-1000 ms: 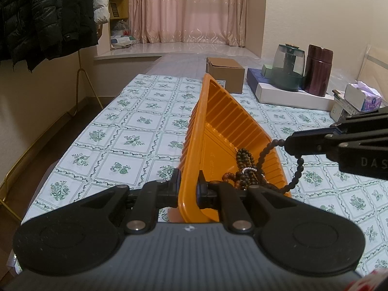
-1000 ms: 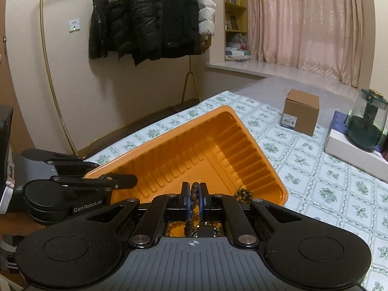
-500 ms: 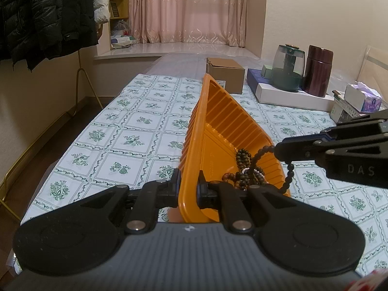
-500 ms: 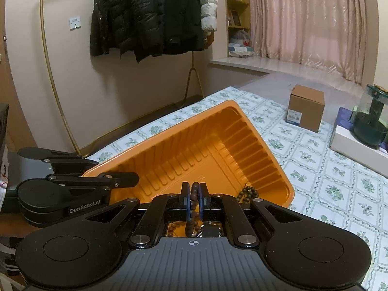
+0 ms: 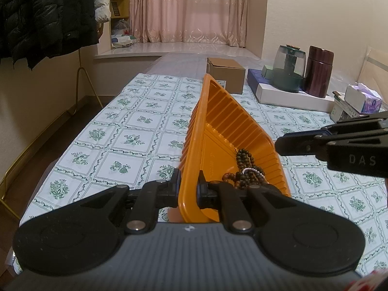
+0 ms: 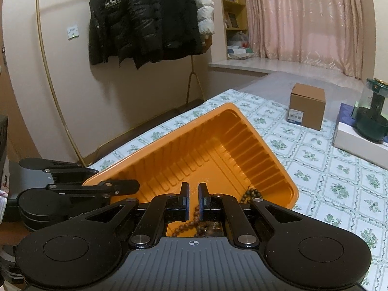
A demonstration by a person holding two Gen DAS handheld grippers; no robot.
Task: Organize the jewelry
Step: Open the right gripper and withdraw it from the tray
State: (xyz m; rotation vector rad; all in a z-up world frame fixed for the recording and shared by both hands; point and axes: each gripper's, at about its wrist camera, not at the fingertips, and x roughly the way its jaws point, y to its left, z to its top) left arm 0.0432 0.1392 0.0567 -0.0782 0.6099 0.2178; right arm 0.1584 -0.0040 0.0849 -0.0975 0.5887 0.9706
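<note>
My feeds are evenly lit by soft, warm indoor light, with no harsh shadows on the green-patterned white tablecloth (image 5: 135, 131). The ribbed orange plastic tray (image 6: 218, 150) glows brightest on its inner walls, with mild glare on the ribs. The pink pleated curtains (image 5: 194, 9) look faintly backlit. Both views bow strongly toward dark, vignetted corners. My nearest black gripper housings look slightly soft, and the black puffer jackets (image 6: 145, 19) show small sheen highlights.

I see open worktop (image 5: 135, 126) left of the tray (image 5: 218, 121); a box (image 5: 228, 74) and jars (image 5: 288, 70) block the far right.
</note>
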